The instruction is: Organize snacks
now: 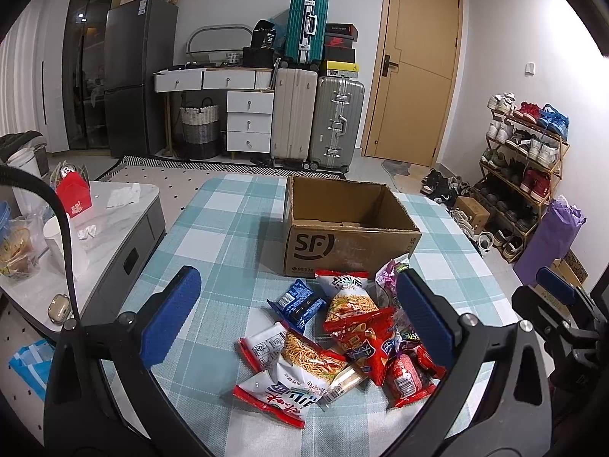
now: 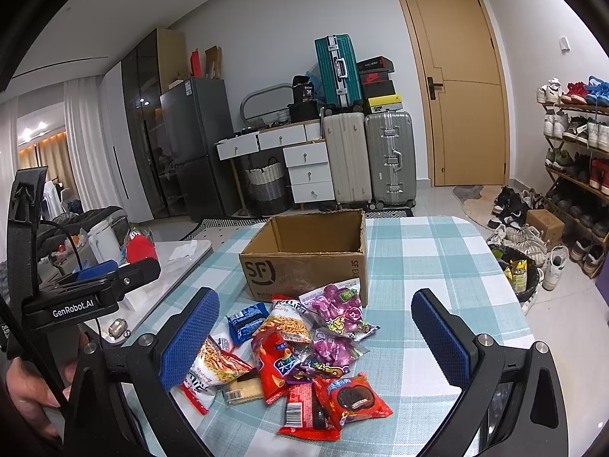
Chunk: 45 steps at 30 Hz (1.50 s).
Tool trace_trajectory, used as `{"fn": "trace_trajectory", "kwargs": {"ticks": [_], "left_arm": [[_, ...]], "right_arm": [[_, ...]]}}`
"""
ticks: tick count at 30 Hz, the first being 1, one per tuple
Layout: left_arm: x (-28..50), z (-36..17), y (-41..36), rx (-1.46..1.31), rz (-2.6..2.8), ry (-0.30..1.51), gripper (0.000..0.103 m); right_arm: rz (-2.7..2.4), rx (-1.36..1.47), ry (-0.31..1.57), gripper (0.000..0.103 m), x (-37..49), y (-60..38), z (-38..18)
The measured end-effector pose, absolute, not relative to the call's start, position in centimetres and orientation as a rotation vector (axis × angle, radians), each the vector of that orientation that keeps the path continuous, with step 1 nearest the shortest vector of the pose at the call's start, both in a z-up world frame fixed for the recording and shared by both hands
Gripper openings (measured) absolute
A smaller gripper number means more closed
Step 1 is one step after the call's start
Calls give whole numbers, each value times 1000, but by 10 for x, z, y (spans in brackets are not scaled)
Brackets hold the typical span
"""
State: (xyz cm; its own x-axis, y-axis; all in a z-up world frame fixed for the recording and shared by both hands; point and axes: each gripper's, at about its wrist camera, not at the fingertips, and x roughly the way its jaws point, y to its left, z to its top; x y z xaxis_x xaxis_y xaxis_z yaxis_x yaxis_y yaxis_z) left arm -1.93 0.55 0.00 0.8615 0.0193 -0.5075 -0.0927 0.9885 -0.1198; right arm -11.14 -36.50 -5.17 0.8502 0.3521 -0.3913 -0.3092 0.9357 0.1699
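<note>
A pile of snack packets (image 1: 342,339) lies on the checked tablecloth (image 1: 228,228), in front of an open, empty cardboard SF box (image 1: 342,228). The pile holds noodle-snack bags (image 2: 285,323), a blue cookie pack (image 2: 245,318), a red chip bag (image 2: 274,365), purple candy bags (image 2: 338,308) and a red cookie pack (image 2: 354,400). My left gripper (image 1: 300,323) is open above the pile, holding nothing. My right gripper (image 2: 316,346) is open above the pile, holding nothing. The box also shows in the right wrist view (image 2: 308,262).
A grey side table (image 1: 114,221) with cups and a red box (image 1: 74,198) stands to the left. Suitcases (image 1: 316,122) and white drawers (image 1: 249,118) line the back wall. A shoe rack (image 1: 529,160) and a bin (image 2: 517,274) are to the right.
</note>
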Motion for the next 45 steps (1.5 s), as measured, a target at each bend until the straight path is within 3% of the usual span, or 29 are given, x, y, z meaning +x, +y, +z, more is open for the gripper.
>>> {"fn": "trace_trajectory", "kwargs": {"ticks": [15, 45], "left_arm": [[-9, -21, 14, -134, -4, 562, 102], [21, -139, -1, 21, -126, 764, 102]], "right_arm": [[376, 127, 455, 103, -109, -368, -58], [419, 205, 596, 103, -71, -372, -122]]}}
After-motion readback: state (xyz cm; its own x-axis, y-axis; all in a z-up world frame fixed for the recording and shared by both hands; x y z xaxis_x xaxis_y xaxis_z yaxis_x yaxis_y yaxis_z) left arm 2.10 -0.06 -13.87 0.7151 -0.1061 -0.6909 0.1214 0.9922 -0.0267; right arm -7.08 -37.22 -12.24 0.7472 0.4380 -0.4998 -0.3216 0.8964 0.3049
